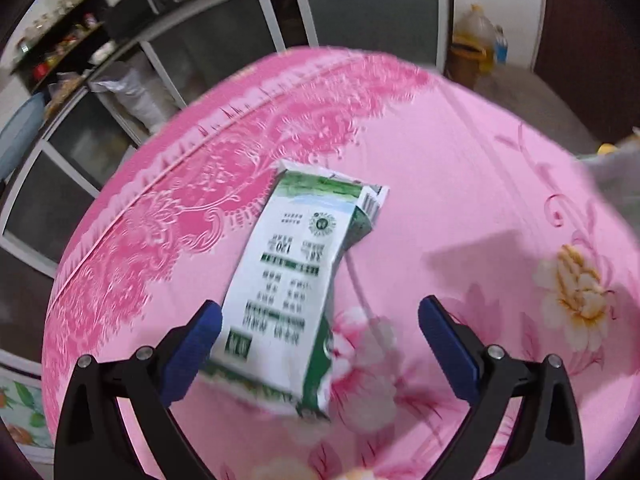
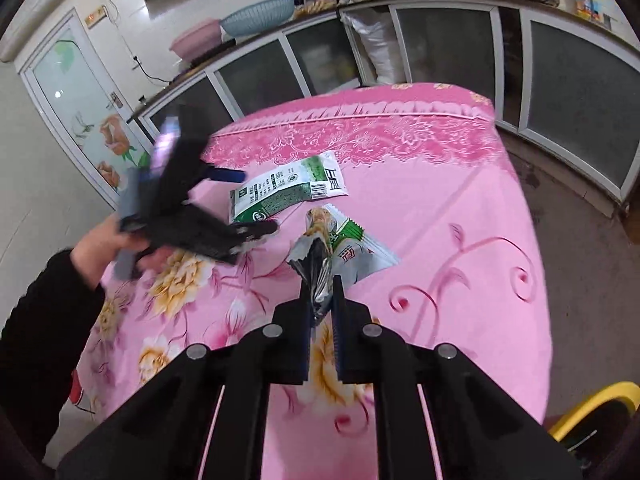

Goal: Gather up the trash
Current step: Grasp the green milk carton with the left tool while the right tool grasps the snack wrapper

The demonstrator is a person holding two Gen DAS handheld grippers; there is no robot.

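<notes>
Green-white wrapper (image 1: 288,280), "120" readable, between wide-apart left gripper (image 1: 320,312) fingers; right gripper (image 2: 321,280) clamped on crumpled wrapper (image 2: 340,248).

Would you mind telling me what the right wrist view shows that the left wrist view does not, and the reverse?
Only the right wrist view shows the right gripper shut on the silver snack wrapper, the person's left hand, and a yellow bin. Only the left wrist view shows the left gripper from behind, jaws wide open around the carton. Both show the green-and-white carton on the pink tablecloth.
</notes>
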